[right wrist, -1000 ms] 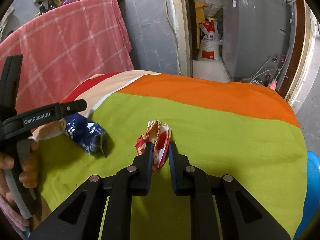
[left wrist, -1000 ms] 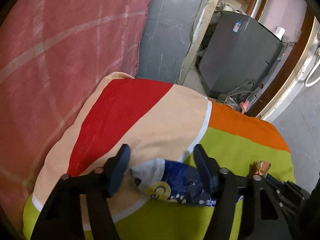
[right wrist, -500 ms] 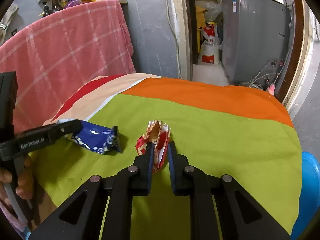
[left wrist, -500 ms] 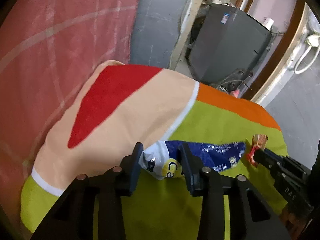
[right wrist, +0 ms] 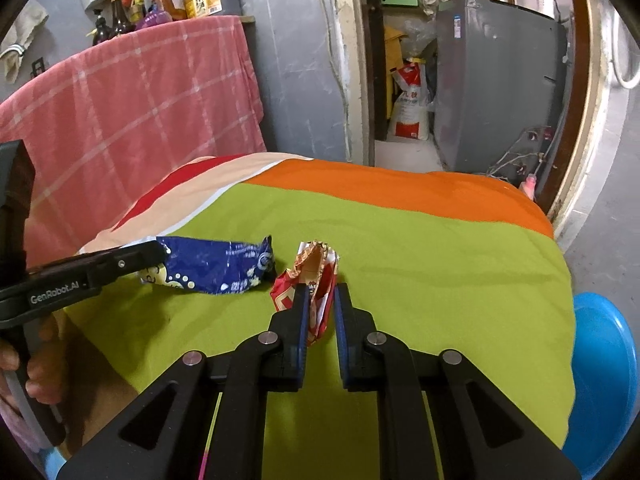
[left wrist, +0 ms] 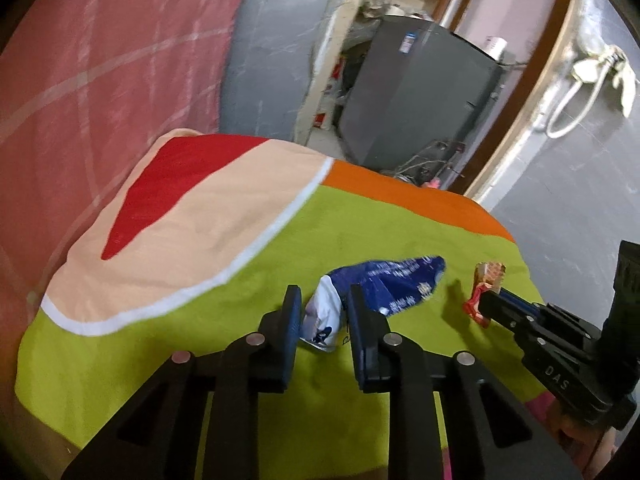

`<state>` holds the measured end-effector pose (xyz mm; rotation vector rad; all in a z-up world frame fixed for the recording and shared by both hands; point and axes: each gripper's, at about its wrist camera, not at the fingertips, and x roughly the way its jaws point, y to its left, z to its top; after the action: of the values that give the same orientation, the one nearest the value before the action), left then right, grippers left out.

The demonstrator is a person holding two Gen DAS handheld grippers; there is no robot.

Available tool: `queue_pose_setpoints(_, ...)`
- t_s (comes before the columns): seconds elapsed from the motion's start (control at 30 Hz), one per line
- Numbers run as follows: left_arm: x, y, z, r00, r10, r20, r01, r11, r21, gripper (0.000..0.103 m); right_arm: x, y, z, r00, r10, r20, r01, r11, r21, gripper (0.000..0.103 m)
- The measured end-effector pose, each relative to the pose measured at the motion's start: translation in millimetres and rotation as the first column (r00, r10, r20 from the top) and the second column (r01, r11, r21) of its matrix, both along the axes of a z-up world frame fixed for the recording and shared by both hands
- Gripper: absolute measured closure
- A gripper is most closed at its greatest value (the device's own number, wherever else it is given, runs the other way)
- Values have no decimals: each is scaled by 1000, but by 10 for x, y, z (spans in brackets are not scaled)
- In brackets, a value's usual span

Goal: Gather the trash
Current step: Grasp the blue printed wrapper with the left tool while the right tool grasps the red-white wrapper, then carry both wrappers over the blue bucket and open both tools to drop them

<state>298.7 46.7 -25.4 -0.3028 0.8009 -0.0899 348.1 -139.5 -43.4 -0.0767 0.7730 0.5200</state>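
Since a second ago the left gripper (left wrist: 322, 314) has narrowed from a wide stance around the blue snack wrapper (left wrist: 384, 286), and its jaws are closing now on the wrapper's white end, which sits pinched between the pads while the blue tail trails forward and to the right of the fingertips. Both hands have drawn back across the bright cloth (left wrist: 248, 312), so more green shows ahead of each tool.

The right gripper (right wrist: 321, 304) is almost fully closed on the red-and-white wrapper (right wrist: 310, 276), whose crumpled top stands up just ahead of its fingertips.

The step in hand appears to be the pick-up: one piece of trash per gripper. Next, each grip probably needs to stay firm while the wrappers are lifted clear and carried to a container.

Only the right wrist view shows the blue basin (right wrist: 604, 376) off to that gripper's right, past the cloth's edge, possibly the drop point; it also shows the person's fingers (right wrist: 38, 384) on the left tool's handle. The left wrist view alone shows how the pads meet the blue wrapper.
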Motion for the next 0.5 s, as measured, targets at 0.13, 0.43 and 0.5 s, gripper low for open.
queue_pose_setpoints(0.13, -102, -191, 32, 999, -37, 24, 37, 999, 19, 91, -135, -151, 28, 999, -17, 36, 17, 1000, 15, 93)
queue_pose_setpoints(0.43, -274, -572, 92, 994, -72, 78, 67, 996, 67, 93, -468, -518, 138, 986, -63, 151, 50, 994, 93, 93)
queue_pose_setpoints(0.5, -297, -648, 118, 992, -79, 95, 72, 994, 77, 93, -530, -604, 176, 981, -79, 177, 61, 993, 105, 93)
